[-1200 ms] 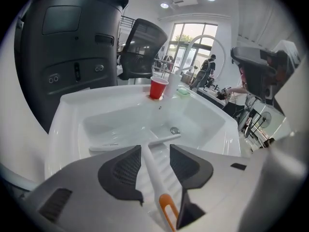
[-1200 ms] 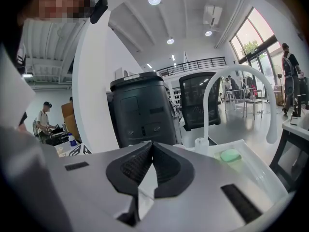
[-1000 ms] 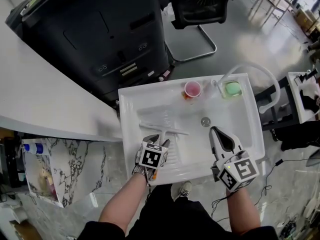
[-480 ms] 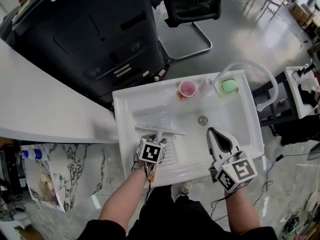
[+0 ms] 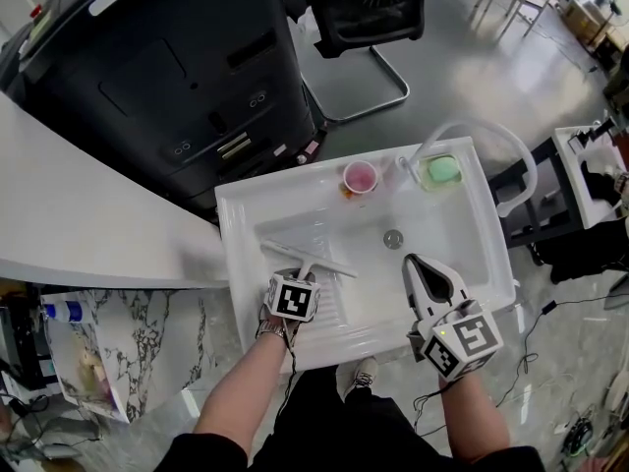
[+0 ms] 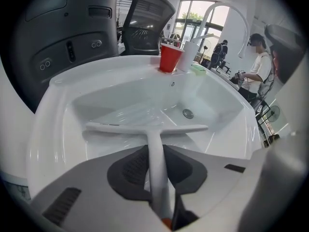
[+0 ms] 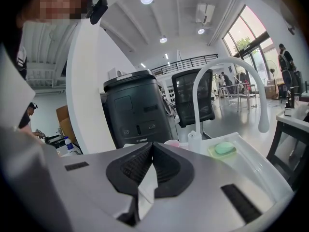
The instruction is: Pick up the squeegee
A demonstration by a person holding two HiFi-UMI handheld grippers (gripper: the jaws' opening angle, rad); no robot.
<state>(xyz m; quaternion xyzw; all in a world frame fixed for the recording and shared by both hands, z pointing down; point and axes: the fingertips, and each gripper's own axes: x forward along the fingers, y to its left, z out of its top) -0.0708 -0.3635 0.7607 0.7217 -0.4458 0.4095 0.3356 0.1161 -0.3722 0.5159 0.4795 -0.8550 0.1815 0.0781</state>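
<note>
A white squeegee (image 5: 307,261) lies in the white sink (image 5: 231,224), blade across, handle pointing toward me. My left gripper (image 5: 303,277) points steeply down over that handle. In the left gripper view the handle (image 6: 157,168) runs straight between the dark pads (image 6: 133,168), which are closing and touch it on both sides. The blade (image 6: 145,128) lies just ahead of the left gripper (image 6: 155,151). My right gripper (image 5: 413,262) hovers over the sink's right half, shut on nothing; in its own view the right gripper (image 7: 152,146) has its tips together.
A red cup (image 5: 360,177) and a green soap (image 5: 442,169) in a dish sit on the sink's far rim by a white arched faucet (image 5: 491,131). The drain (image 5: 393,237) is mid-basin. A black machine (image 5: 177,77) and a chair (image 5: 364,8) stand beyond.
My left gripper has sunk a little lower over the squeegee handle. The right gripper has stayed where it was. The squeegee has not shifted in the sink.
</note>
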